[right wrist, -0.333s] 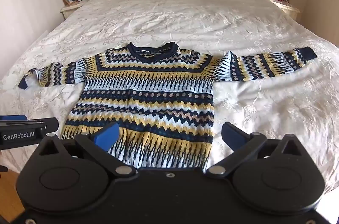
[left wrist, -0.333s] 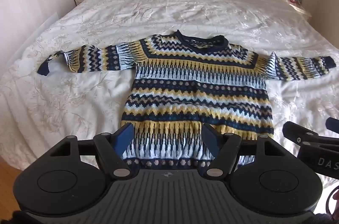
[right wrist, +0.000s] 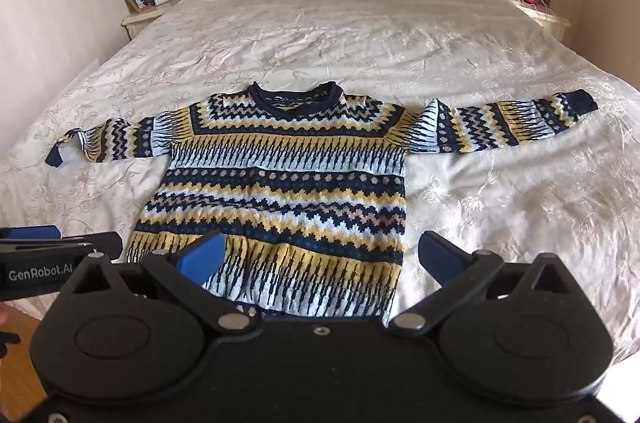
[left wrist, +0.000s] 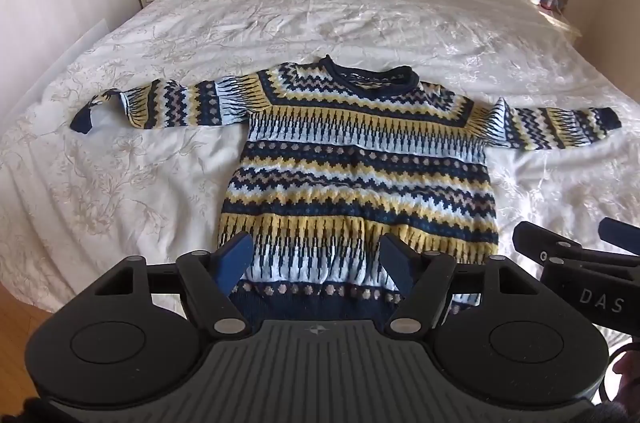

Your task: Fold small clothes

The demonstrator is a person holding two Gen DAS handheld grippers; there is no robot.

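sweater flat on bed, sleeves out | my left gripper fingers apart, empty | my right gripper fingers wide apart, empty

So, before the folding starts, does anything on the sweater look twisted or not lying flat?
Mostly no. The sweater lies spread flat on the bed. Only the end of the sleeve on the picture's left is odd: it is bunched near the cuff and the dark cuff droops, while the other sleeve lies straight.

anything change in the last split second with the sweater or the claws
Nothing visibly changed. The sweater lies flat and unfolded on the bed, sleeves spread, and the left claw and right claw hover open above its hem, holding nothing.
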